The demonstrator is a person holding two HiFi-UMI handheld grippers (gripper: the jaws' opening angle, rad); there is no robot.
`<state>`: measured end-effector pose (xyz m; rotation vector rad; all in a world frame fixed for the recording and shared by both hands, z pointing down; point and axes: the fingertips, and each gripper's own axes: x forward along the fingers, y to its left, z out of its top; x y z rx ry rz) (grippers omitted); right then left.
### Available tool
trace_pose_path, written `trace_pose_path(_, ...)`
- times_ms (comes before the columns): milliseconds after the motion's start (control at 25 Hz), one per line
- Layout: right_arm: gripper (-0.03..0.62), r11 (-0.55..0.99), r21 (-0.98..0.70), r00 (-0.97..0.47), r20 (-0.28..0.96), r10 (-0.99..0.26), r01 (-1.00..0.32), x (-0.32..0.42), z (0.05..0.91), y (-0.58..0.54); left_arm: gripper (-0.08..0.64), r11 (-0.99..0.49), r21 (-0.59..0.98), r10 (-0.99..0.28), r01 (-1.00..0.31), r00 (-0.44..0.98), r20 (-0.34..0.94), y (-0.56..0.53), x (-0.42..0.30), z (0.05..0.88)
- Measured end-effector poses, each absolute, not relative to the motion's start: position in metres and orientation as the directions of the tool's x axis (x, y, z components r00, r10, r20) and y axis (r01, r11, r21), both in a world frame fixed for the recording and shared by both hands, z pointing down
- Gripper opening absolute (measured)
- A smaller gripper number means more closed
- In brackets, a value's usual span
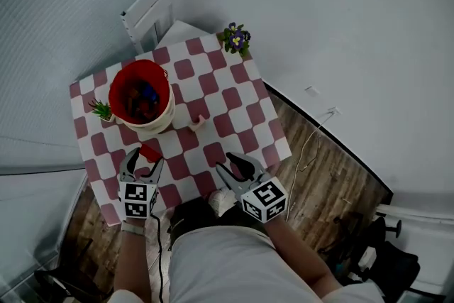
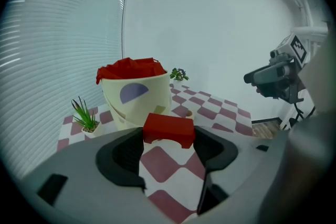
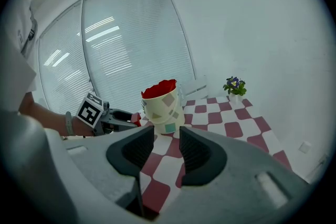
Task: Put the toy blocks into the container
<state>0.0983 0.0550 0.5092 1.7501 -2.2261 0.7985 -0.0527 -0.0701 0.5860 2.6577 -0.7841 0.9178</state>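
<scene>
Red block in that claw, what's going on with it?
A person is putting toy blocks away with a gripper in each hand. The left gripper has the red block clamped between its jaws, in front of the bucket with the red lining. The block is not in the bucket yet. The right gripper is shut and empty, and hangs over the near edge of the checkered table.
</scene>
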Motion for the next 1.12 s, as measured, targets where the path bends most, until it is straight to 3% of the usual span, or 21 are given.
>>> trace_pose_path(640, 0.136, 0.180, -0.335, -0.317, 0.419, -0.851, -0.925, 0.096, 0.497, 0.018, 0.291, -0.821, -0.028, -0.476, -0.570, 0.658, 0.583, -0.111, -0.038, 0.489)
trace_pose_path(1120, 0.135, 0.137, -0.336, -0.282, 0.431, -0.857, -0.932, 0.104, 0.498, 0.003, 0.291, -0.832, -0.090, -0.485, -0.547, 0.641, 0.595, -0.162, -0.017, 0.481)
